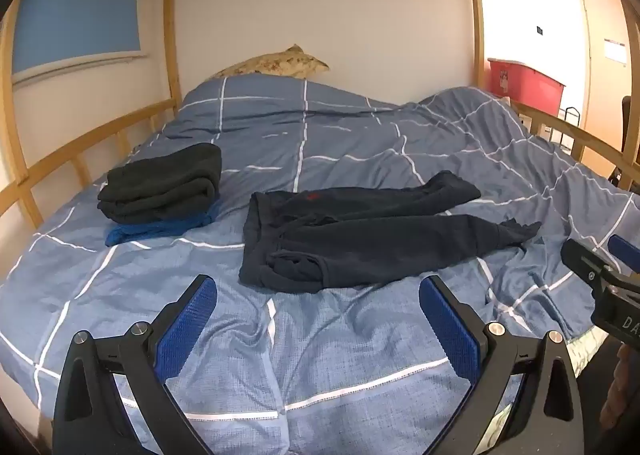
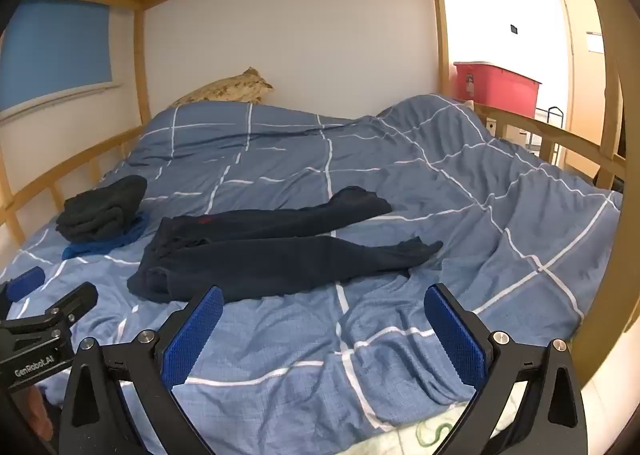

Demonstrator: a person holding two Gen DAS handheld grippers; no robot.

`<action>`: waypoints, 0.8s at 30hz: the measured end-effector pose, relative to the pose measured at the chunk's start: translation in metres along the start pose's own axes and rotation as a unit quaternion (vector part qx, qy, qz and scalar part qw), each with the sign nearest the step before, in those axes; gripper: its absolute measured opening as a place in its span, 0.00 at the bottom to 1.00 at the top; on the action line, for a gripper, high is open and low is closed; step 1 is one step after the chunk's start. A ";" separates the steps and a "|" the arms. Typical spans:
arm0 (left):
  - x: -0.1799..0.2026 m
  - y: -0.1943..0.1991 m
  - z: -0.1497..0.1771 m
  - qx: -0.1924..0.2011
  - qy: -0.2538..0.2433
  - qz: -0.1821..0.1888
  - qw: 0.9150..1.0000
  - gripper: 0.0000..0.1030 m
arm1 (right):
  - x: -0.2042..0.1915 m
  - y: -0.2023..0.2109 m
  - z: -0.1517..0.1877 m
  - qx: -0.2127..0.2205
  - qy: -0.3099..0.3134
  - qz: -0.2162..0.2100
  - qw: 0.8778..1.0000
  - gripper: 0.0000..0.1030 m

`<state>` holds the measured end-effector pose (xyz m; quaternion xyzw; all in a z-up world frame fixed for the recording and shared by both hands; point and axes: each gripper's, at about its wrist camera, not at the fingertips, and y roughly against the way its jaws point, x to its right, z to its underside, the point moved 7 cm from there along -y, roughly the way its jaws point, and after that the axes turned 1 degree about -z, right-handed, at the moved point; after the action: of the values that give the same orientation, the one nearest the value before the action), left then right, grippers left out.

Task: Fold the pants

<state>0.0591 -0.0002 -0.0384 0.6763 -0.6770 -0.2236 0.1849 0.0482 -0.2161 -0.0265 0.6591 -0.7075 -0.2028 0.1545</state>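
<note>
I'm looking along my left gripper (image 1: 318, 319): black arms, ribbed blue pads (image 1: 186, 329), silver screws. My right gripper (image 2: 323, 329) is showing the same, lower frame.

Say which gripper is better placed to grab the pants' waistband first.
Probably the left gripper: it is open and empty with the waistband of the dark pants just ahead. The right gripper faces the legs.
</note>
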 end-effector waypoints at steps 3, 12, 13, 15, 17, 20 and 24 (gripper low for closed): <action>0.004 0.003 -0.004 0.016 -0.002 0.005 1.000 1.00 | 0.000 0.001 0.000 -0.001 -0.001 -0.002 1.000 0.99; 0.003 0.010 -0.004 0.033 -0.004 0.011 0.999 1.00 | -0.003 0.003 0.000 0.001 0.005 -0.007 1.000 0.99; 0.004 0.011 -0.004 0.035 -0.005 0.011 0.999 1.00 | -0.003 0.003 0.001 0.000 0.005 -0.008 1.000 0.99; 0.004 0.011 -0.004 0.035 -0.005 0.012 0.999 1.00 | -0.004 0.004 0.003 0.000 0.005 -0.009 1.000 0.99; 0.004 0.011 -0.004 0.034 -0.003 0.013 0.999 1.00 | -0.003 0.002 0.003 -0.001 0.004 -0.009 1.000 0.99; 0.004 0.011 -0.004 0.032 0.001 0.016 0.999 1.00 | -0.003 0.002 0.003 -0.002 0.003 -0.008 1.000 0.99; 0.005 0.011 -0.004 0.033 0.000 0.016 0.999 1.00 | -0.003 0.000 0.002 -0.003 0.003 -0.009 1.000 0.99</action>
<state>0.0524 -0.0053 -0.0293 0.6713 -0.6946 -0.1980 0.1665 0.0476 -0.2131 -0.0281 0.6658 -0.7003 -0.2043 0.1567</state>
